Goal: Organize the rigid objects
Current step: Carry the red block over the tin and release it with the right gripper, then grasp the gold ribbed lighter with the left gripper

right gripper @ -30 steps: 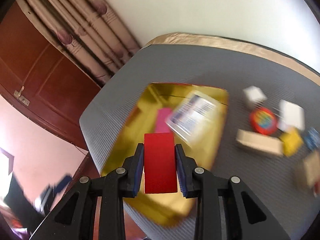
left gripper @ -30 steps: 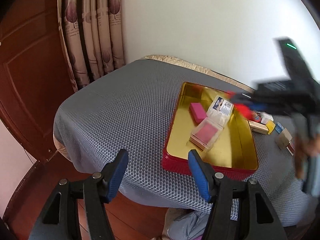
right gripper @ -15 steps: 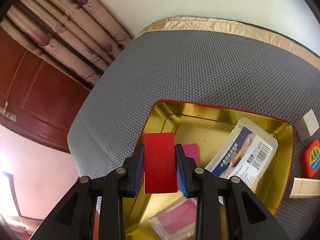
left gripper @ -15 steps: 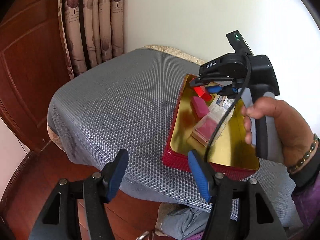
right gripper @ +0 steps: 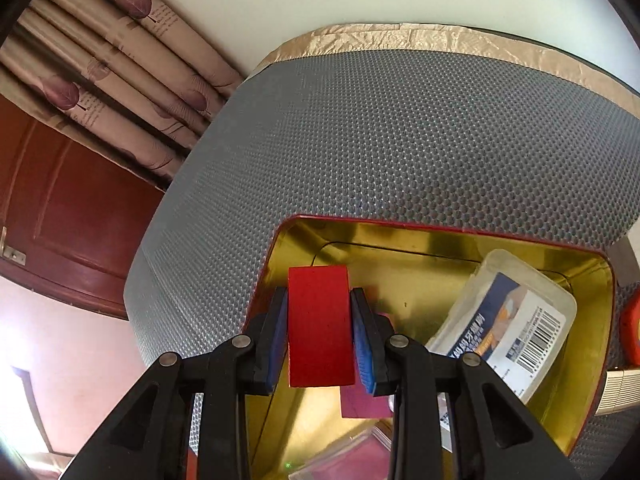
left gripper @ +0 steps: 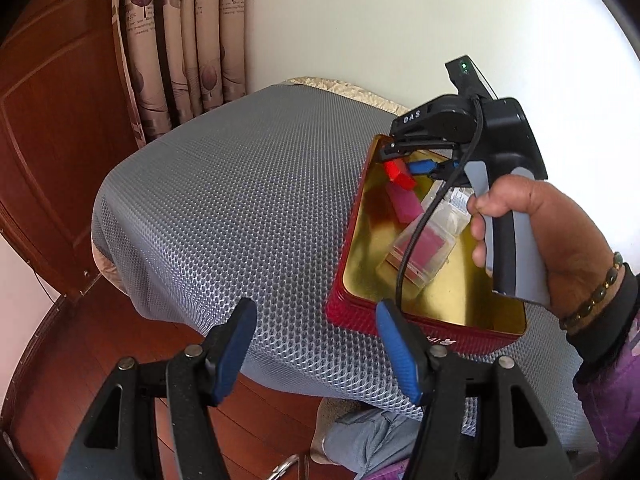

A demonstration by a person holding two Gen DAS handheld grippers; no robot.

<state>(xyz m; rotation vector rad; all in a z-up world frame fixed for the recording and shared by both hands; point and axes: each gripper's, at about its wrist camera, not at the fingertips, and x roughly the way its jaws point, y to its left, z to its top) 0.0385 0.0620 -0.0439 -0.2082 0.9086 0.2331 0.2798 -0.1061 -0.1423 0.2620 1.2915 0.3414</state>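
While right tool (right gripper: pixel 320 330) grips red block (right gripper: pixel 320 324) (underside hidden), pink block (right gripper: pixel 365 400) shows partly

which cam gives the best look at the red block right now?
Right wrist. The red block fills the centre of that view, clamped between the right gripper fingers, over the gold tin. Left wrist shows the block only small and far off, partly behind the gripper.

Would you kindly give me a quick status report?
Right gripper shut on red block, above gold tin. Left gripper open. Pink block underneath.
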